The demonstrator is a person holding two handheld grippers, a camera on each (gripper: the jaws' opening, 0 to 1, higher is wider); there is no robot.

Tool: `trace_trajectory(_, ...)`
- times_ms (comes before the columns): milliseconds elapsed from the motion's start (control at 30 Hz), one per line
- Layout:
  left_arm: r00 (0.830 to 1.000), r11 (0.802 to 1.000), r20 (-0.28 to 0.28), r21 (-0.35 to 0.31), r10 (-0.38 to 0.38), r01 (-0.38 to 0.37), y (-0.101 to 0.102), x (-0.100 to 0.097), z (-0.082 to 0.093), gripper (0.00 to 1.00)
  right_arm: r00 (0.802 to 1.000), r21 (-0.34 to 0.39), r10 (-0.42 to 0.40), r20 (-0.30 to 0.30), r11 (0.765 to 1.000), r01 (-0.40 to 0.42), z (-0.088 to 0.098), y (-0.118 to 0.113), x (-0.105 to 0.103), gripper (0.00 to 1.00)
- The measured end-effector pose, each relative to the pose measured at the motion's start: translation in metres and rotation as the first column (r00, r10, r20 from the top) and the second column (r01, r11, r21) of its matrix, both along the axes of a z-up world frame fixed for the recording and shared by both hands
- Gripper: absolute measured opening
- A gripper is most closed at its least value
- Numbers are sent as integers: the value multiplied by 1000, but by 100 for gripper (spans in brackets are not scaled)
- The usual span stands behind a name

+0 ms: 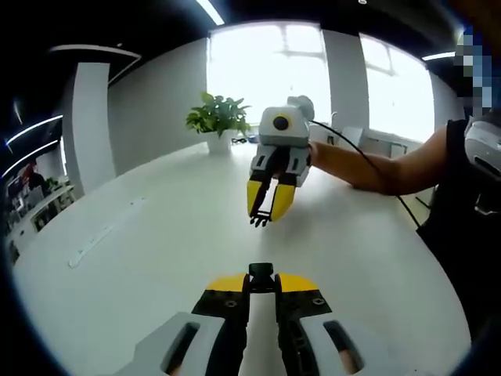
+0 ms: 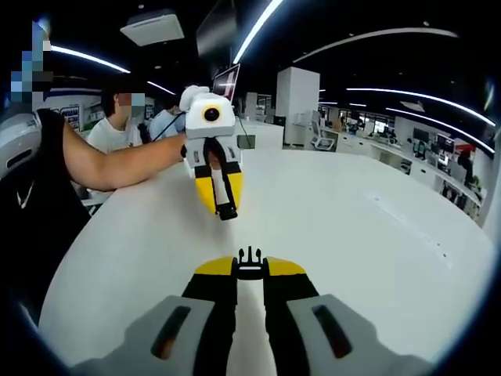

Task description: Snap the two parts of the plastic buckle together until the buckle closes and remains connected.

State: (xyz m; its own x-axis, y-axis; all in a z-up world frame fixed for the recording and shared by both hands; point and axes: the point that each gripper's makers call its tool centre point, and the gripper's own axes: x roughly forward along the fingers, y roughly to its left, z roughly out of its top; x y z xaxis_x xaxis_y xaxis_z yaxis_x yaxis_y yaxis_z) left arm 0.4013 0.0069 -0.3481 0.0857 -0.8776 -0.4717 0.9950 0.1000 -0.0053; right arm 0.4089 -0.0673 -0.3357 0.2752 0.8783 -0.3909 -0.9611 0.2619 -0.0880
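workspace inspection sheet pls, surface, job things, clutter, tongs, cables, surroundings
surface: white table, bare.
job's things: pronged buckle part in the right tongs; socket buckle part in the left tongs; the parts are apart, not joined.
clutter: potted plant at the far edge.
grippers: both tongs shut on a buckle part, facing each other above the table.
cables: black cable trailing from the right tongs.
surroundings: office, bright windows, seated people.

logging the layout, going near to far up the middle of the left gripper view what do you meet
left gripper shut on a black buckle part → bare white table → right gripper holding the other buckle part → potted plant → bright windows
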Motion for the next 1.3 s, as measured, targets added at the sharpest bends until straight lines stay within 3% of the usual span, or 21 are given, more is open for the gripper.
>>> trace_trajectory(1300,1000,1000,9,-22,-1,1,3,-9,4,11,1000,-5,2,-16,1000,-2,-6,2,-11,11)
